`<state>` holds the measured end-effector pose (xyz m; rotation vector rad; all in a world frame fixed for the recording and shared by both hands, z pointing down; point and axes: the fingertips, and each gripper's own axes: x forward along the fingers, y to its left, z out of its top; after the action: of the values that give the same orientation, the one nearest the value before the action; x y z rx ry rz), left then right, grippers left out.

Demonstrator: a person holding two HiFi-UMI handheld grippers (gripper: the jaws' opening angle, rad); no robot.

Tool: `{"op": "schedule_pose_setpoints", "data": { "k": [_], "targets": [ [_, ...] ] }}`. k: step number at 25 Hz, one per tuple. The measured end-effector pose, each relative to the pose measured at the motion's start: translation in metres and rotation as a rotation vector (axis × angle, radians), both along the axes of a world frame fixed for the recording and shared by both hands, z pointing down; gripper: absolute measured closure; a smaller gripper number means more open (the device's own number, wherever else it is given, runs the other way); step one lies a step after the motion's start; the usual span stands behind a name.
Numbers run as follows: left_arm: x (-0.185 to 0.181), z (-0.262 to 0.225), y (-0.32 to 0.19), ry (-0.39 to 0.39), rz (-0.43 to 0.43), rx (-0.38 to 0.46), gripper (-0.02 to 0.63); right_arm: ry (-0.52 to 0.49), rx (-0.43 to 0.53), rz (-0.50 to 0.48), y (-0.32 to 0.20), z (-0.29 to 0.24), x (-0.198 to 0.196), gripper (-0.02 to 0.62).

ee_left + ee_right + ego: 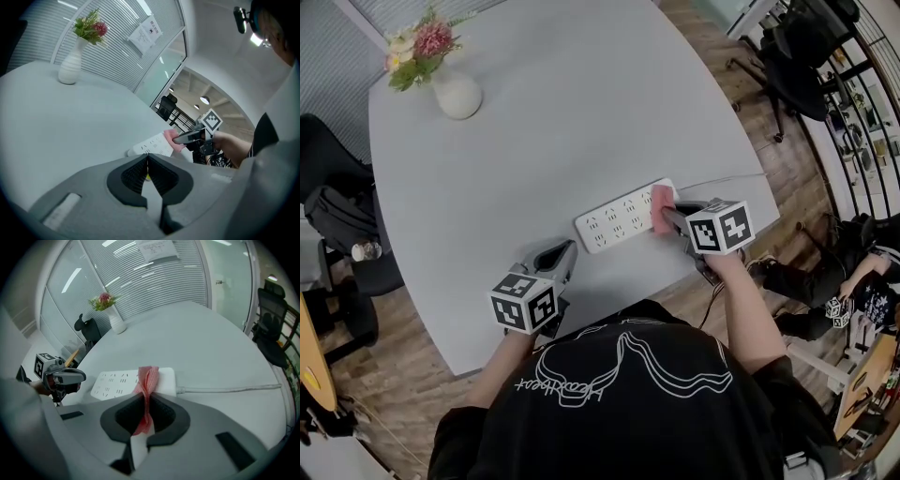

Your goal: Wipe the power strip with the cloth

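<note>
Counting now: 1 table (581,84) showing, 1 power strip (619,221) lying toward 5 o'clock, 1 cloth (662,208), 1 cable (722,178) running off to 3 o'clock, 1 vase (457,95) w/ flowers sitting at 10 o'clock, 2 grippers: left gripper (568,250), right gripper (668,215).

Vase (457,94): white, upper left, standing on the grey table (581,122).
Flowers (420,42): pink, in the vase.
Office chair (797,52): black, upper right.
Floor (403,375): wooden.

right gripper (669,218) holding pink cloth (662,206) on power strip (614,223), left gripper (566,252) nearby
</note>
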<state>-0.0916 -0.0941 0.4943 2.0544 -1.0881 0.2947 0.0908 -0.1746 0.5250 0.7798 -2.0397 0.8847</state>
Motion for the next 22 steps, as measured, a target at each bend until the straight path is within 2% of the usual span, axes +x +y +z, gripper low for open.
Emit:
{"op": "schedule_pose_setpoints", "data": {
  "k": [10, 18, 22],
  "targets": [
    [-0.004, 0.005, 0.004, -0.006, 0.011, -0.019, 0.594, 0.026, 0.031, 0.105, -0.017, -0.001, 0.035, 0.563],
    [-0.004, 0.0, -0.007, 0.009, 0.016, -0.014, 0.594, 0.001, 0.038, 0.13, -0.022, -0.008, 0.037, 0.563],
    [-0.005, -0.002, -0.005, 0.007, 0.02, -0.01, 0.594, -0.095, 0.052, 0.101, -0.018, -0.03, 0.016, 0.563]
  ]
}}
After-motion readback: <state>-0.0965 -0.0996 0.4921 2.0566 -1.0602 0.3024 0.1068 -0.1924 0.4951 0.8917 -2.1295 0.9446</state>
